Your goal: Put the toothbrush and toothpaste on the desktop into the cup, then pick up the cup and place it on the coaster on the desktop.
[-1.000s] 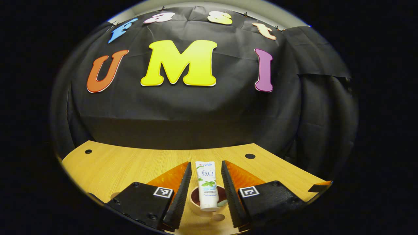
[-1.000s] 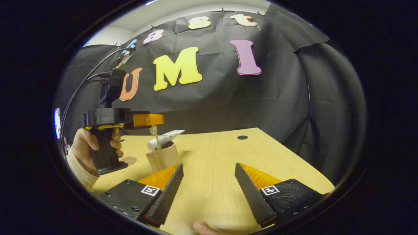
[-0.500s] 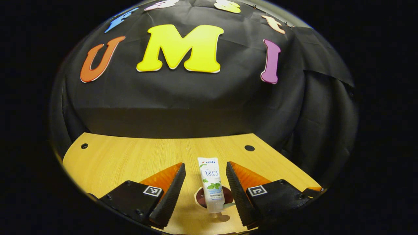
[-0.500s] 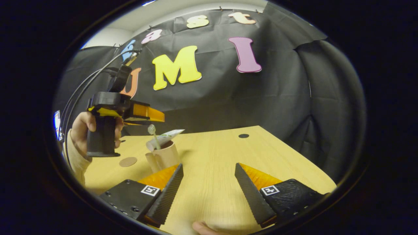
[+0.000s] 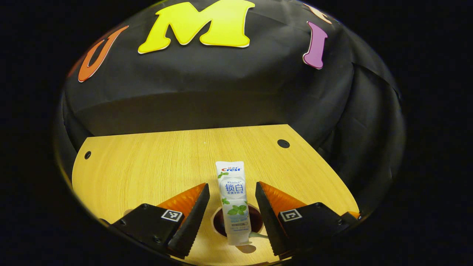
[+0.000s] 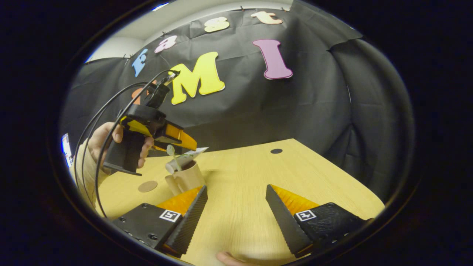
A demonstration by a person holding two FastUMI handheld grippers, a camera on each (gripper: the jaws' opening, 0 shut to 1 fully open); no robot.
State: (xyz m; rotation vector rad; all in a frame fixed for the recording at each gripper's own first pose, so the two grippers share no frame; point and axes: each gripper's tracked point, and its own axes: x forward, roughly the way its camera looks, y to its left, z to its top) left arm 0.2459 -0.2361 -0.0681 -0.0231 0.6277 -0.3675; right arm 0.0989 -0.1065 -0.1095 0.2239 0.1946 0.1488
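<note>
- Nearest us, our left gripper has tilted nose-down over the last second and risen off the cup; its jaws hang wide apart with nothing in them, the toothpaste standing free between them.
- That suggests to us the loading step is done: toothpaste and toothbrush both sit in the cup, so the lift to the coaster comes next.
- Our right gripper has stayed low over the desktop, jaws wide and empty.
- Farther off at ten o'clock in the right gripper view, the tan cup holds the leaning white tube and pale brush head; the handle seems to face us, though it is small.
- The coaster lies at nine o'clock of the cup, apart from it.
</note>
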